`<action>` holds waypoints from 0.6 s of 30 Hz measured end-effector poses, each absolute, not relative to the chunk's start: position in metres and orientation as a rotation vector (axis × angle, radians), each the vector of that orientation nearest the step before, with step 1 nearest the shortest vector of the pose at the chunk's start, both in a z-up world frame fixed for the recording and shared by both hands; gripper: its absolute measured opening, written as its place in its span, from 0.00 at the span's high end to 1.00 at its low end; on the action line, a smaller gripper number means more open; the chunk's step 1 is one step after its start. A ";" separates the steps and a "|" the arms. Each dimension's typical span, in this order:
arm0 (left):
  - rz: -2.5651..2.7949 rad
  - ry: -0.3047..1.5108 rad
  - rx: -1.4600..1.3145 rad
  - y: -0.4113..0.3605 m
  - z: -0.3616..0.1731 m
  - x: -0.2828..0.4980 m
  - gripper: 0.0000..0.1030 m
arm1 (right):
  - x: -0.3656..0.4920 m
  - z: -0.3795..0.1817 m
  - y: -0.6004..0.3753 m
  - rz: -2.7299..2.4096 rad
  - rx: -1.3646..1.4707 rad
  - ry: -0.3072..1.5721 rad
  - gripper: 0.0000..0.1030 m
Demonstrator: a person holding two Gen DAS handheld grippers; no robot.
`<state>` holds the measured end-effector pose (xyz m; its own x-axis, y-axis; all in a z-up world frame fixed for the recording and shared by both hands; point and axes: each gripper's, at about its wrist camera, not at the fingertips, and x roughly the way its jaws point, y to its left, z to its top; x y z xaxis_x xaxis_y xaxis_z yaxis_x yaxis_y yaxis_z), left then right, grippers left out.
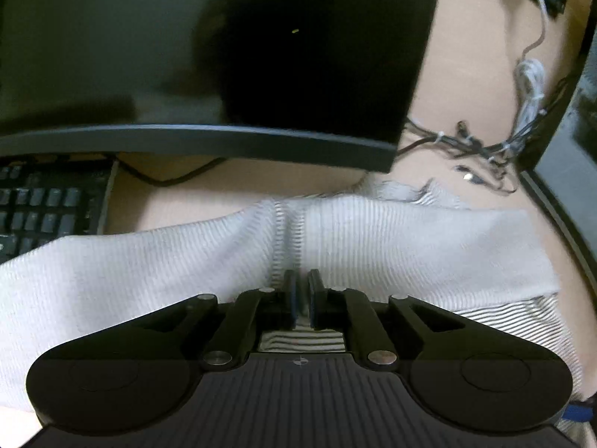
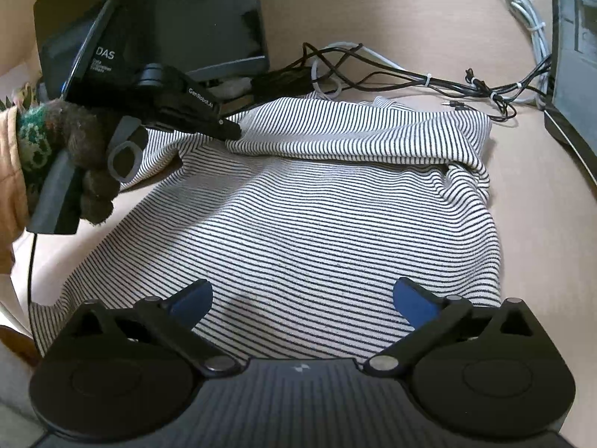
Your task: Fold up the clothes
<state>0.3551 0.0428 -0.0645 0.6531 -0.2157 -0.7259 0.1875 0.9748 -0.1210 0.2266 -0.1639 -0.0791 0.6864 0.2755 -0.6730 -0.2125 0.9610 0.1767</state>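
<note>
A black-and-white striped garment (image 2: pixel 321 224) lies on the beige table, its far part folded over toward me. My left gripper (image 1: pixel 301 291) is shut on a pinched ridge of the garment (image 1: pixel 373 246), whose pale inner side faces the left wrist camera. In the right wrist view the left gripper (image 2: pixel 227 128) grips the fold's edge at the upper left, held by a gloved hand (image 2: pixel 86 149). My right gripper (image 2: pixel 302 298) is open and empty, hovering just above the near part of the garment.
A dark monitor (image 1: pixel 224 56) and a keyboard (image 1: pixel 48 205) stand behind the garment. A tangle of black and white cables (image 2: pixel 429 78) lies at the far side. A dark box (image 2: pixel 574 56) stands at the right edge.
</note>
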 end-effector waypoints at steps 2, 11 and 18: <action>-0.215 0.825 -0.075 0.056 -0.060 0.350 0.86 | 0.226 -0.078 -0.161 0.265 0.061 0.772 0.00; -0.065 0.695 -0.287 0.137 -0.025 0.308 0.16 | 0.235 -0.075 -0.143 0.196 -0.036 0.835 0.00; 0.349 0.544 -0.411 0.247 -0.023 0.271 0.08 | 0.234 -0.078 -0.140 0.158 -0.028 0.813 0.00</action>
<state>0.2705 0.2468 -0.0230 0.8014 0.2096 -0.5603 -0.4220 0.8618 -0.2813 0.2340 -0.1401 -0.0784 0.6759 0.1297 -0.7255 -0.1510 0.9879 0.0360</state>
